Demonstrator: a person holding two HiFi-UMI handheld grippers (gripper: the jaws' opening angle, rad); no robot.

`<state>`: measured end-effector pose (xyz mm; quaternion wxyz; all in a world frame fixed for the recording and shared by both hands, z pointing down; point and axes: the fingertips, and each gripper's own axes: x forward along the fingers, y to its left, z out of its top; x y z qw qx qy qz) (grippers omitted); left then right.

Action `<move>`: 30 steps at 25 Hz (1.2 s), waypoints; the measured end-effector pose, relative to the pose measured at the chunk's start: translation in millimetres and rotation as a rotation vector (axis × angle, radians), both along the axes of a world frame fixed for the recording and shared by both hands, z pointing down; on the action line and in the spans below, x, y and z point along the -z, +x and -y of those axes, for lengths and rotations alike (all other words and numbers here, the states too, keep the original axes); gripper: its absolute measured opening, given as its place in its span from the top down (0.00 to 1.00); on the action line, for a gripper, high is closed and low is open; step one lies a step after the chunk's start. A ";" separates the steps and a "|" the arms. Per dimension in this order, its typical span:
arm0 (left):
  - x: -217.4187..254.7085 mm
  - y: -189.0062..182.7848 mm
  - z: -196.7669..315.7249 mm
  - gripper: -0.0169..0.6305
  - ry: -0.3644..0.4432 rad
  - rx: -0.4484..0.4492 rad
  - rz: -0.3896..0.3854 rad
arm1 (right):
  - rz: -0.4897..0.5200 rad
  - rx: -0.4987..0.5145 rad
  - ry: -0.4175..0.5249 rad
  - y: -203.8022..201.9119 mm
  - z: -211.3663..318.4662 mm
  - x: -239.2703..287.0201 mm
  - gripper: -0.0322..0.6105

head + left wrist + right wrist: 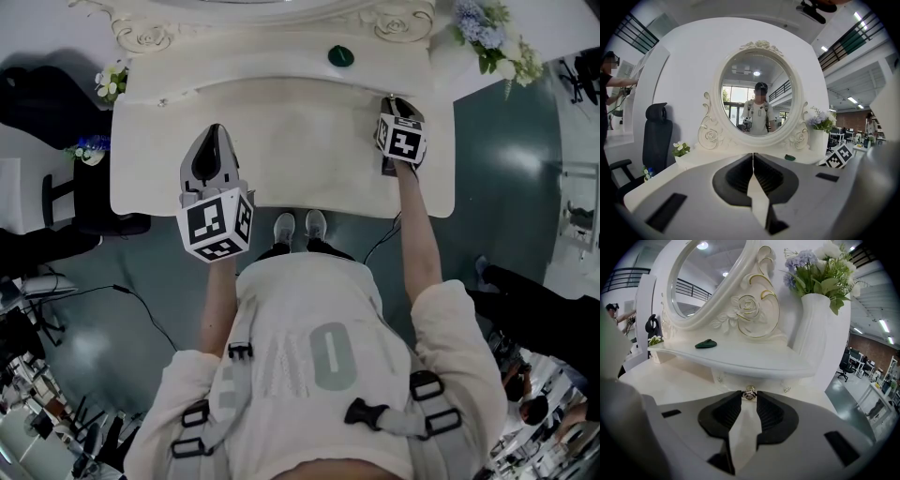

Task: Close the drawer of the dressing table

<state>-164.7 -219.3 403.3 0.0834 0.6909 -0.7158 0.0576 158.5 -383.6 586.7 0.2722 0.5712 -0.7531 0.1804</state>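
The white dressing table [281, 131] has a raised back shelf under an oval mirror [740, 79]. A small drawer front [764, 385] sits beneath that shelf at the right, and its metal knob [749, 392] lies between the tips of my right gripper [749, 395], which is shut on it. I cannot tell whether the drawer stands out from the shelf. In the head view my right gripper [398, 101] reaches the shelf's right end. My left gripper [214, 133] hovers over the tabletop's front left, shut and empty, its tips [753, 155] touching.
A green dish [340, 55] lies on the back shelf. A white vase of flowers [813, 319] stands at the shelf's right end, small flower pots [111, 82] at the left. A black chair [656, 136] is left of the table. A person's shoes [300, 227] are at the front edge.
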 end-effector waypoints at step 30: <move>50.5 9.1 -47.6 0.94 0.173 -0.076 -0.015 | 0.146 0.078 0.541 -91.6 -165.8 230.4 0.94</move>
